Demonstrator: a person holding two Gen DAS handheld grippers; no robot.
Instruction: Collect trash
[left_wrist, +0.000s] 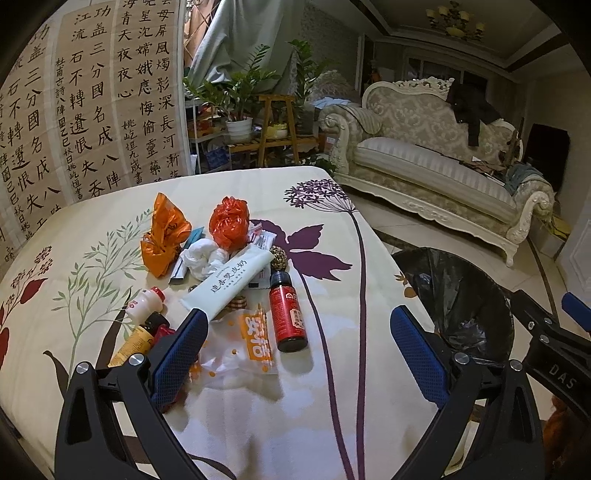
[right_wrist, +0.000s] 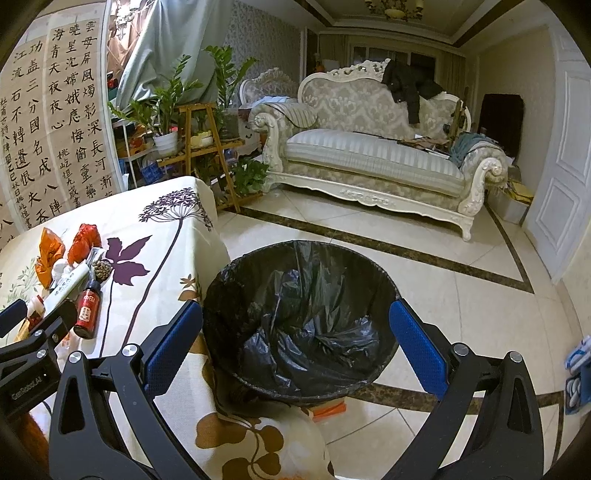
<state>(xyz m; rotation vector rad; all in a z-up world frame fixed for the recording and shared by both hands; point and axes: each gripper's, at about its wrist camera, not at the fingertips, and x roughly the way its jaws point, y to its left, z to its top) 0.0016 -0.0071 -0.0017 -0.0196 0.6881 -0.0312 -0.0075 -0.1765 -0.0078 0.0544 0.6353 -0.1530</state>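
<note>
Trash lies in a pile on the flowered tablecloth (left_wrist: 332, 424): a red bottle (left_wrist: 287, 317), a white tube (left_wrist: 231, 281), a clear wrapper with orange print (left_wrist: 255, 343), crumpled tissue (left_wrist: 205, 258), two orange bags (left_wrist: 166, 236) (left_wrist: 229, 221), a small white bottle (left_wrist: 146, 301). My left gripper (left_wrist: 299, 339) hangs open just before the pile, its left finger beside the wrapper. A black-lined trash bin (right_wrist: 299, 321) stands on the floor right of the table. My right gripper (right_wrist: 295, 336) is open above the bin, holding nothing.
The table edge (right_wrist: 218, 236) drops off beside the bin. A cream sofa (right_wrist: 373, 155) and plant stands (right_wrist: 199, 136) sit at the back across tiled floor (right_wrist: 424, 258). Calligraphy sheets (left_wrist: 92, 110) hang behind the table. An orange scrap (right_wrist: 328, 410) lies under the bin.
</note>
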